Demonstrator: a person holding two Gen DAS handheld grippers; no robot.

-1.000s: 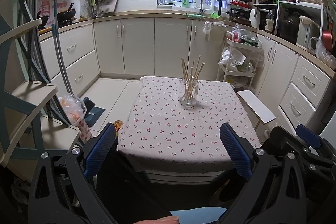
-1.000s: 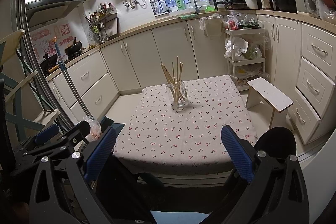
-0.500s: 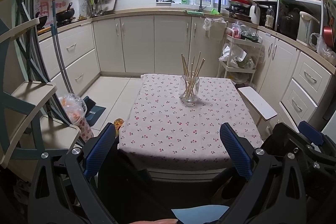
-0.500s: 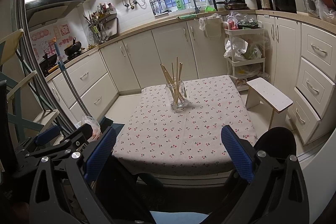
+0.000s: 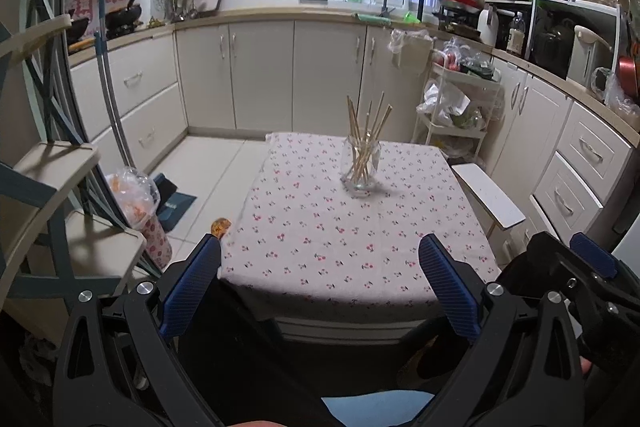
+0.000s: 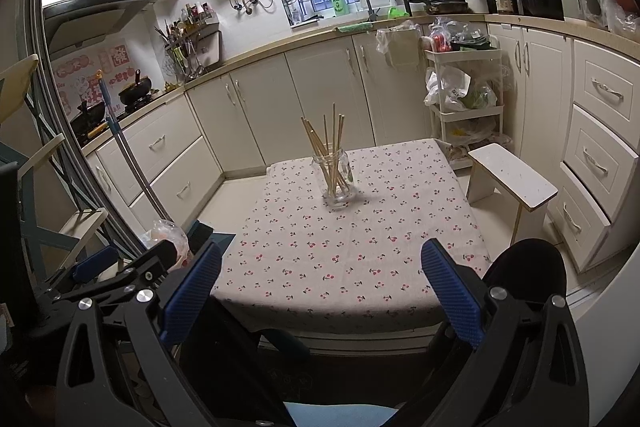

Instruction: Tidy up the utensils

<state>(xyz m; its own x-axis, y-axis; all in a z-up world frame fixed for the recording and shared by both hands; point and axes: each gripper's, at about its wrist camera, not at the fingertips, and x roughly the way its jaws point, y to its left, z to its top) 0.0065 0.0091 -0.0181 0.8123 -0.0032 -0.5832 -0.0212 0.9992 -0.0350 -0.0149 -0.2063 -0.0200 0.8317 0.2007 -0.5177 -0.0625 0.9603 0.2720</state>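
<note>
A clear glass jar (image 5: 361, 165) holding several wooden chopsticks (image 5: 366, 125) stands upright on the far half of a small table with a cherry-print cloth (image 5: 340, 231). The jar (image 6: 335, 181) and chopsticks (image 6: 326, 143) show in the right wrist view too, on the cloth (image 6: 348, 259). My left gripper (image 5: 320, 283) is open and empty, held back from the table's near edge. My right gripper (image 6: 320, 285) is open and empty, also short of the near edge. The right gripper shows at the right of the left wrist view (image 5: 580, 271).
A white stool (image 6: 512, 179) stands right of the table. White cabinets (image 5: 260, 75) line the back and right walls. A wire cart with bags (image 5: 456, 107) stands at the back right. A shelf frame (image 5: 44, 163) and a bagged bin (image 5: 138, 203) are at the left.
The left gripper's view has tilted slightly, so the table and jar sit a little lower and farther. The right gripper has barely moved. Both stay open.
</note>
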